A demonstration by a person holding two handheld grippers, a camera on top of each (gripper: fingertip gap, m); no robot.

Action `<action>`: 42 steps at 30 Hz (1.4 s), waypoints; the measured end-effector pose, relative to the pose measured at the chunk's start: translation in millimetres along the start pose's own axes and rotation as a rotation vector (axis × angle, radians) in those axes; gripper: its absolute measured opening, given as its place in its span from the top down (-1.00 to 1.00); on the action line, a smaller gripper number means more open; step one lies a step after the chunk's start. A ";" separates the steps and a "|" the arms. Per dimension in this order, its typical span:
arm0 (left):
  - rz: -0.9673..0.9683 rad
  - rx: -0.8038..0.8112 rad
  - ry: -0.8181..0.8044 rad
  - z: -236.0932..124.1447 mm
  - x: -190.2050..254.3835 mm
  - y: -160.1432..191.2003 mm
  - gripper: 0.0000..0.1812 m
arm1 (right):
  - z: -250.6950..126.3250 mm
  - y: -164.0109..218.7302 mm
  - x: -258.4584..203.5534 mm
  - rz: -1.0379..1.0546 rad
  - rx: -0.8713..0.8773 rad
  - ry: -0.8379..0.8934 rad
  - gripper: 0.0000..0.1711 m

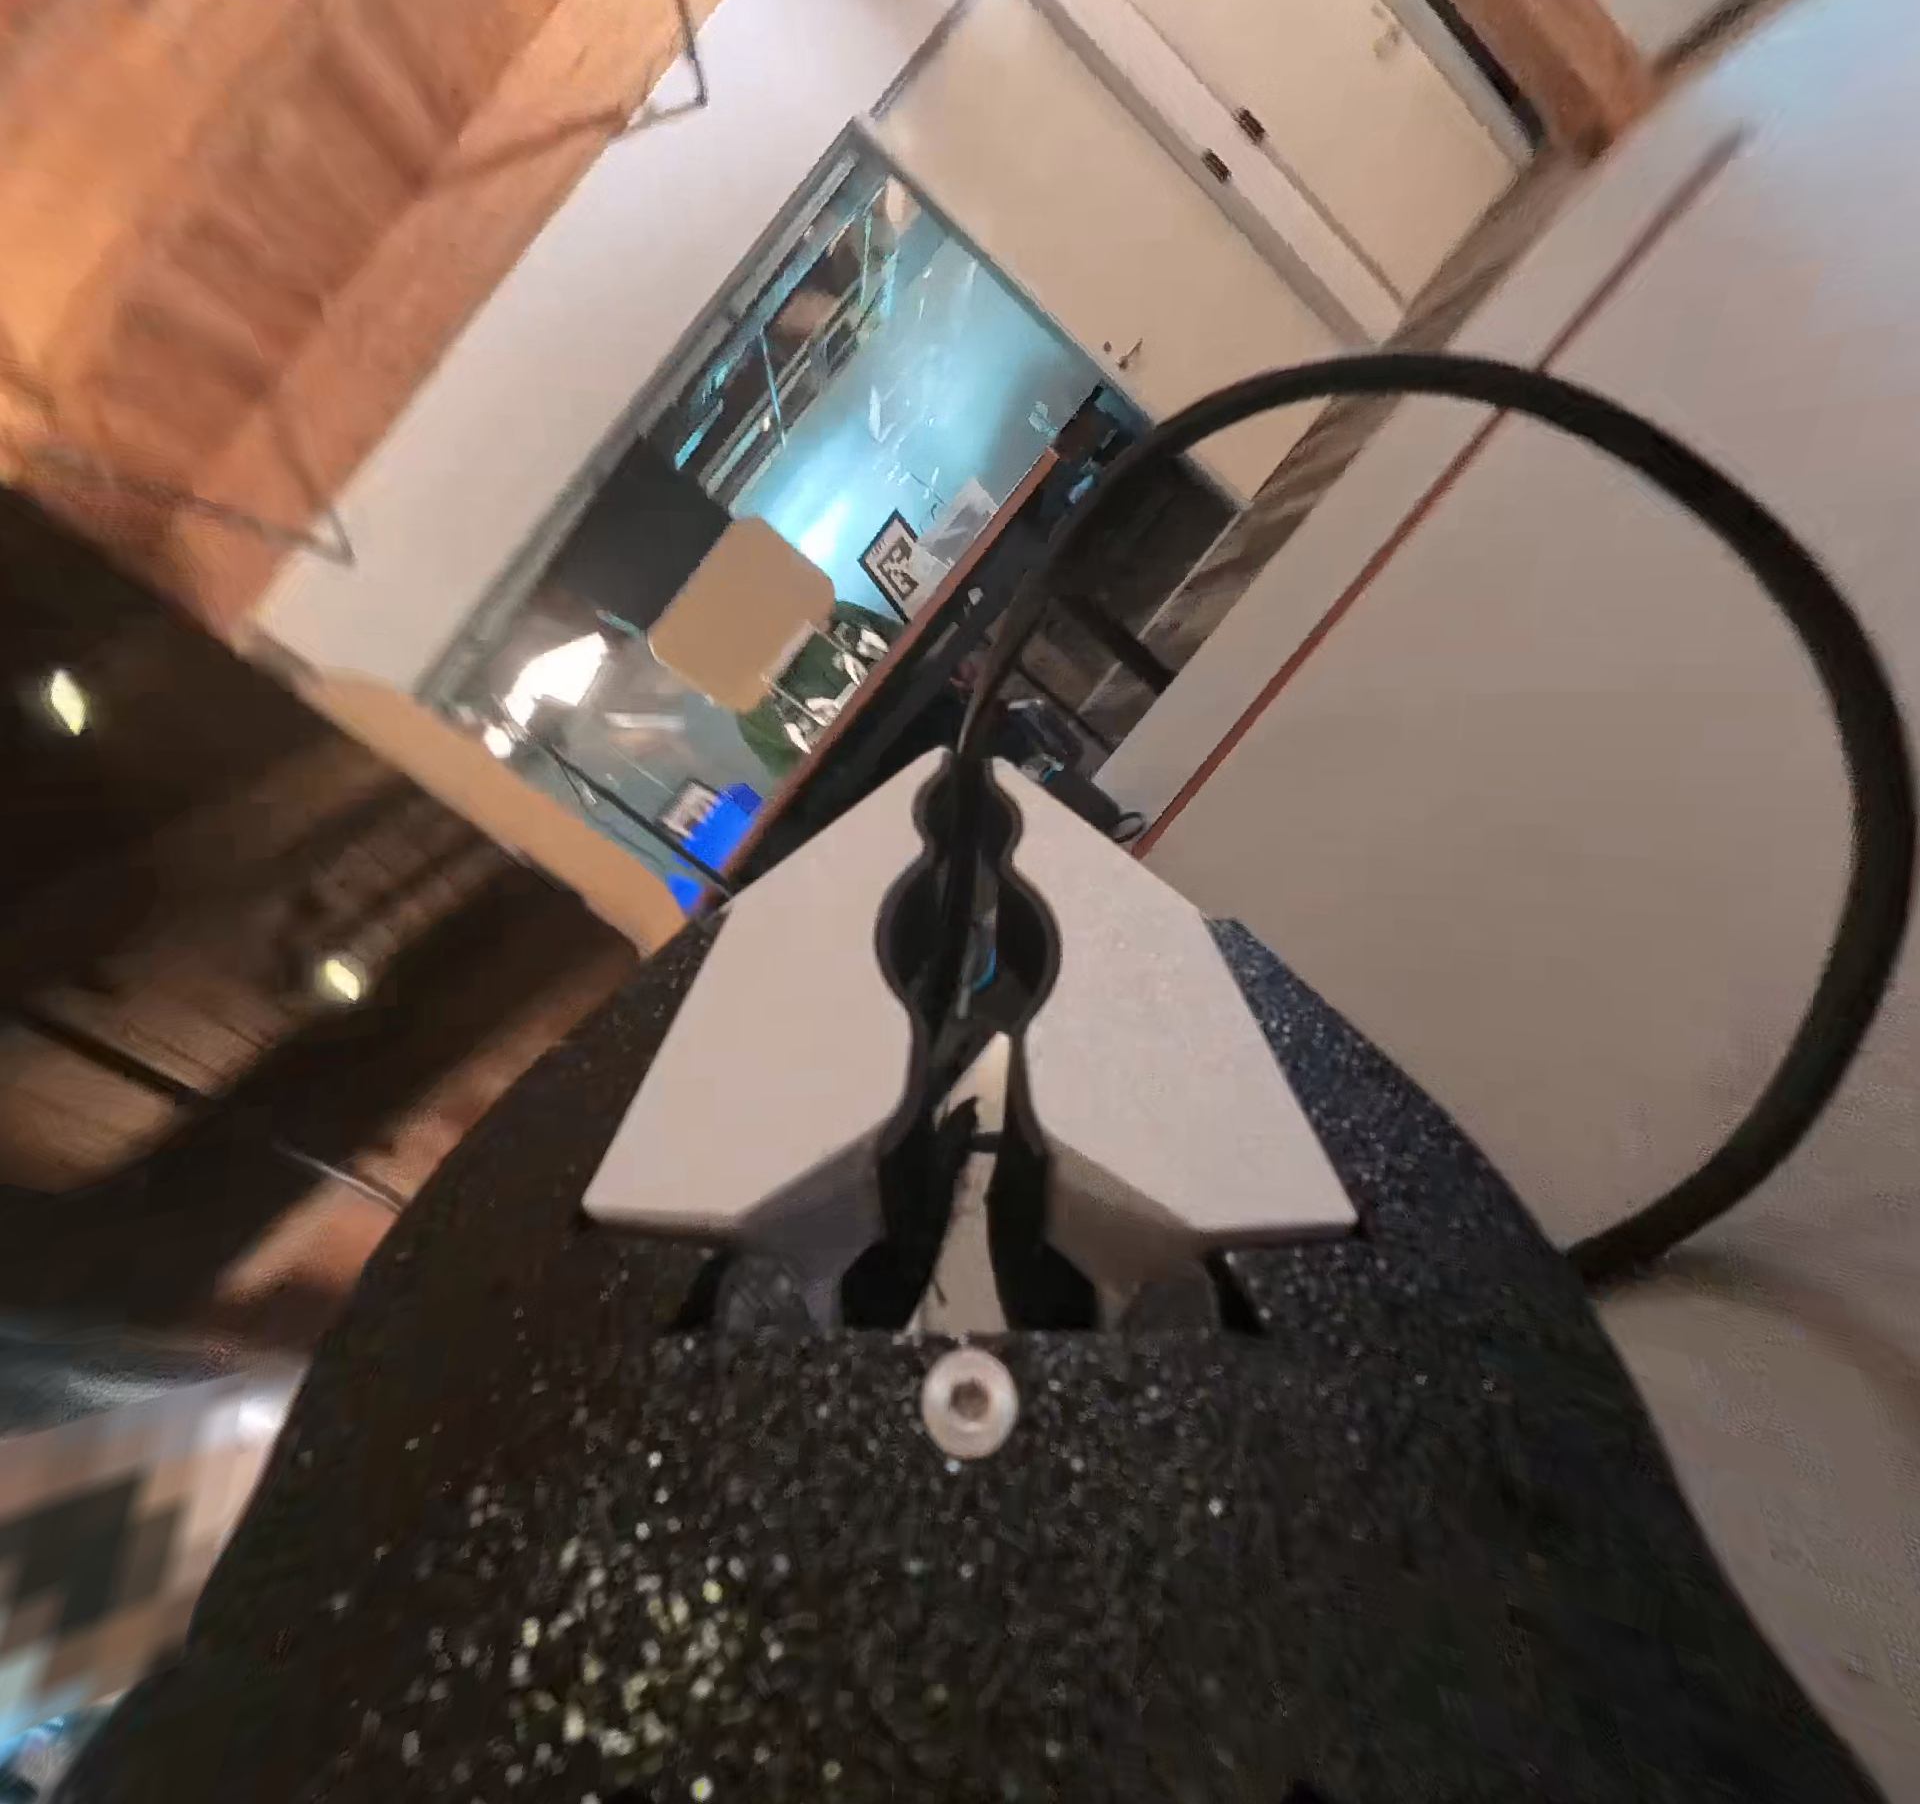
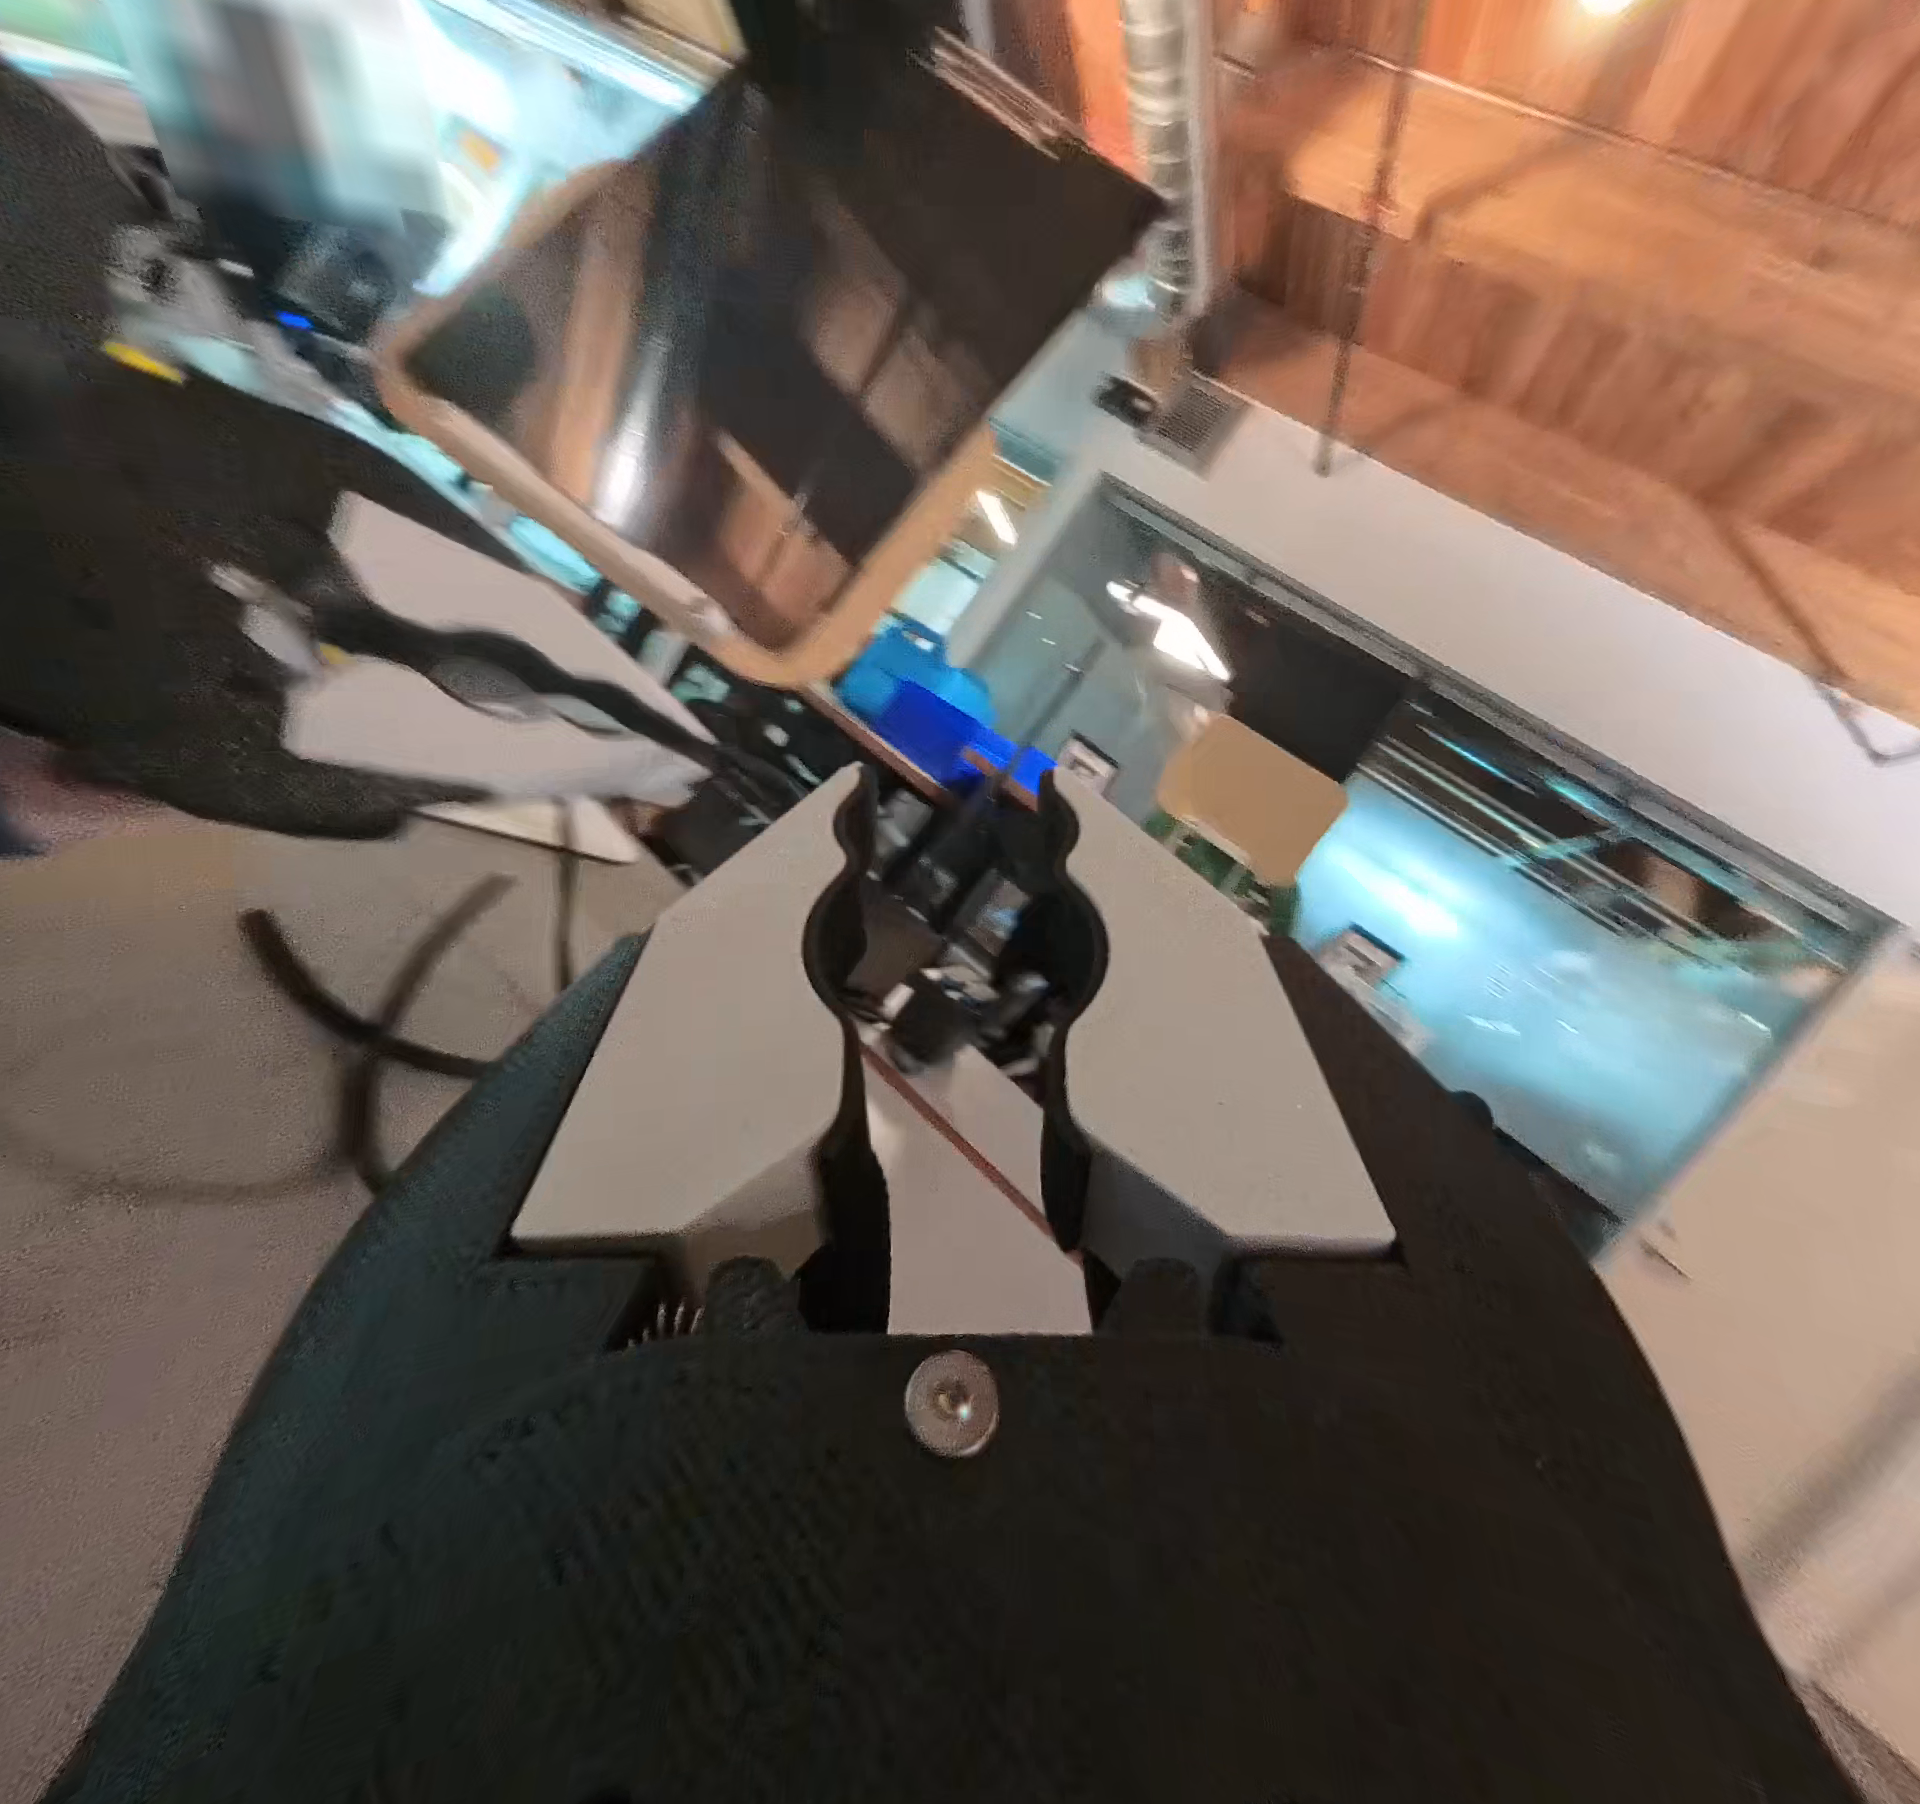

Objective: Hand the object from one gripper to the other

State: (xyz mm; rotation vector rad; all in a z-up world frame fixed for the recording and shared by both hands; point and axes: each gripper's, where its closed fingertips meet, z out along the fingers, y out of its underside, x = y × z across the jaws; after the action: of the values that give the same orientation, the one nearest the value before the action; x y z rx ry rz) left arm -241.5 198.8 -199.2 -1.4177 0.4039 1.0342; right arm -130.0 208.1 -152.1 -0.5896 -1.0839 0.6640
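Black cable (image 1: 1704, 549) sits pinched between the nearly closed fingers of the left hand-held gripper (image 1: 964, 778) — looping out over the white bench (image 1: 1558, 715). Right hand-held gripper (image 2: 951, 788) gapes part-open — holding nothing.

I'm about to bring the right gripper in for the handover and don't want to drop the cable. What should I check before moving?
1. Left gripper shut on the black cable: ok.
2. Right gripper open, nothing between its fingers: ok.
3. Free cable to grab: ok, a loop arches beyond the left fingertips.
4. Right gripper lined up on the cable: not ok, the cable lies off to the left in the right wrist view.
5. Grip firm enough not to slip: cannot tell.
6. Views steady: not ok, both are motion-blurred.
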 end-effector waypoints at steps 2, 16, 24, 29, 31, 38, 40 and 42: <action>0.176 0.038 0.016 -2.0 17.2 -12.4 0.98 | 6.4 4.5 -20.2 -0.038 -0.060 -0.075 0.59; 0.017 0.208 0.134 -12.6 38.1 -39.6 0.86 | 12.3 61.4 -30.3 -0.156 -0.360 -0.098 0.97; -0.253 0.089 0.135 -0.6 15.5 2.3 0.53 | 3.1 66.7 11.0 0.039 -0.327 0.005 0.96; -0.268 0.041 0.111 1.7 11.4 13.5 0.76 | -2.8 72.9 26.1 0.068 -0.333 0.035 0.97; -0.292 0.026 0.122 3.2 13.8 15.7 0.75 | -3.7 73.2 27.1 0.065 -0.331 0.032 0.97; -0.403 -0.067 0.179 9.7 21.9 32.1 0.73 | -4.6 63.6 22.0 0.044 -0.268 -0.016 0.97; -0.418 -0.080 0.167 9.9 18.7 36.6 0.99 | -5.0 64.7 23.2 0.049 -0.271 -0.013 0.96; -0.435 -0.087 0.196 9.9 21.1 38.1 0.99 | -5.1 67.0 24.4 0.061 -0.279 -0.007 0.96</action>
State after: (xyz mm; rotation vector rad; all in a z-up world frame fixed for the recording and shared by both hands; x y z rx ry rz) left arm -263.1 208.8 -237.0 -1.6019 0.1782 0.5679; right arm -130.7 270.2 -187.5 -0.8634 -1.1780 0.5714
